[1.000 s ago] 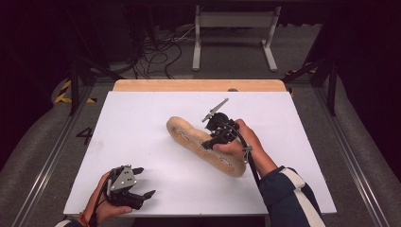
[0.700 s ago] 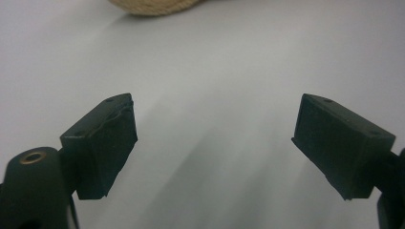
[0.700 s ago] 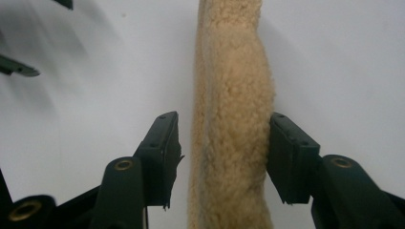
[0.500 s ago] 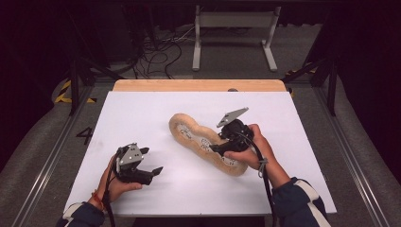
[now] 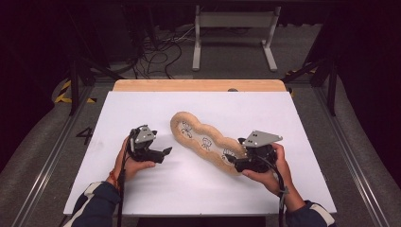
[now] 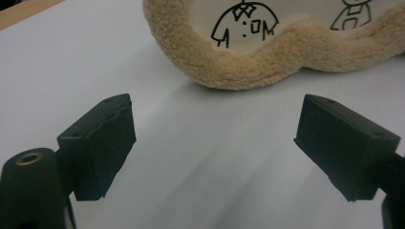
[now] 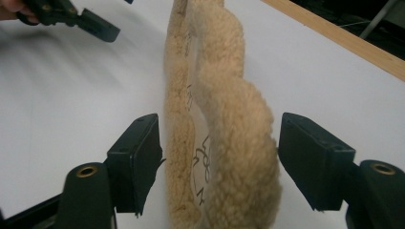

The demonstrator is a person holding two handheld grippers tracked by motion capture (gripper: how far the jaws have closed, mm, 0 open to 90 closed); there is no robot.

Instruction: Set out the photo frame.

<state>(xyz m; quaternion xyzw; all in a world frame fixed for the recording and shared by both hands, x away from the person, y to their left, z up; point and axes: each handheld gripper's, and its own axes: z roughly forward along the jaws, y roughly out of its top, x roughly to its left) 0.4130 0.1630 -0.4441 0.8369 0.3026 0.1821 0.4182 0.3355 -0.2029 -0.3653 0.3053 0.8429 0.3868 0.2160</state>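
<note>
Item: plush wavy pad (image 5: 206, 142), mid-table, being released at its near end.

I read my right gripper (image 5: 235, 163) spread, its jaws just having opened; the pad's 4 o'clock end sits between them, seemingly unpinched. My left gripper (image 5: 166, 151) hangs spread and empty at the pad's 9 o'clock. The long axis runs 10 to 4 o'clock. Next, I judge: left closes in and takes the near edge.
</note>
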